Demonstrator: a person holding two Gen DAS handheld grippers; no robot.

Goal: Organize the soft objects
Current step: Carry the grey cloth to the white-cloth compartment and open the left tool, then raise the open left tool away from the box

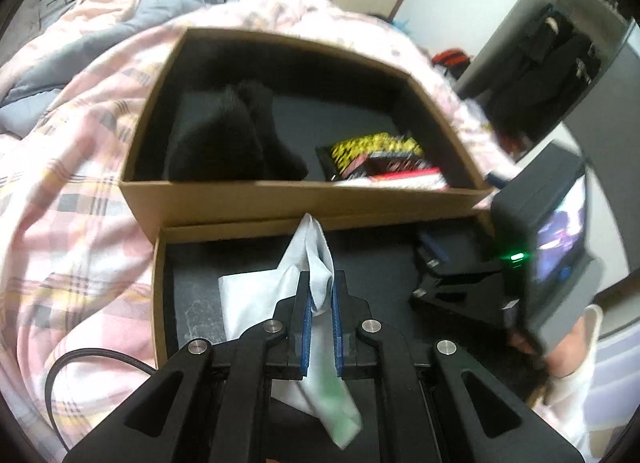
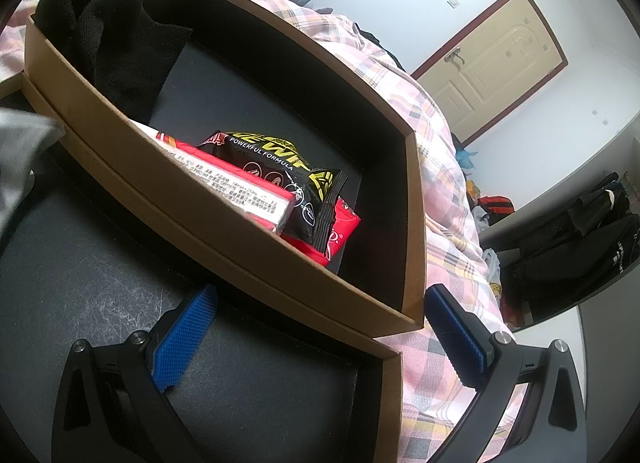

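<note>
My left gripper [image 1: 322, 277] is shut on a white sock [image 1: 308, 251], whose upper end stands up between the blue pads while a green-tinted end hangs below. The sock hovers over a shallow cardboard lid [image 1: 158, 287] with a dark lining, where more white fabric [image 1: 248, 299] lies. Behind the lid stands a deeper cardboard box [image 1: 280, 199] holding a black sock [image 1: 240, 131]. My right gripper [image 2: 320, 299] is open and holds nothing, its fingers straddling the box's near corner [image 2: 412, 319]. The black sock [image 2: 108, 31] drapes over the box's far left wall.
Snack packets lie in the box: a black-and-yellow one [image 2: 288, 179], a red one [image 2: 340, 235] and a red-and-white carton [image 2: 224, 183]. Both boxes rest on a pink plaid quilt [image 1: 80, 183]. The right hand's gripper body [image 1: 540, 243] sits close on the right. A door [image 2: 500, 67] is behind.
</note>
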